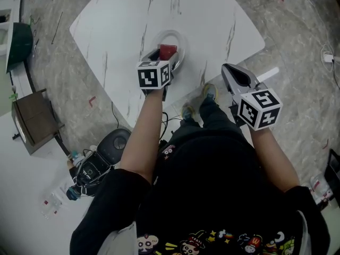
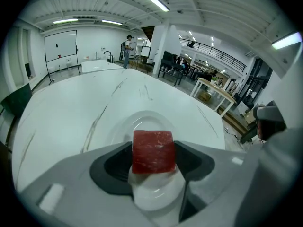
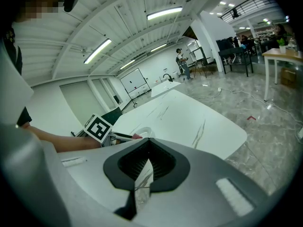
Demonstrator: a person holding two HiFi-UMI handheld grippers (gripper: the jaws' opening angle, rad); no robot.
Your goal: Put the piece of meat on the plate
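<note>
My head camera looks steeply down on the plate (image 1: 182,42). The camera on my left gripper (image 1: 166,54) rides low, just short of it, facing across the table (image 1: 122,20); that on my right gripper (image 1: 228,70) catches the same plate from well back.

White, grey-veined table (image 1: 122,25), one white plate (image 1: 173,34) near its edge.

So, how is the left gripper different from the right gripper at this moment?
The left gripper is shut on the meat; the right gripper is shut on nothing. The left gripper is over the plate; the right gripper is near the edge of the table, away from the plate. Both have their jaws together and point toward the table.
</note>
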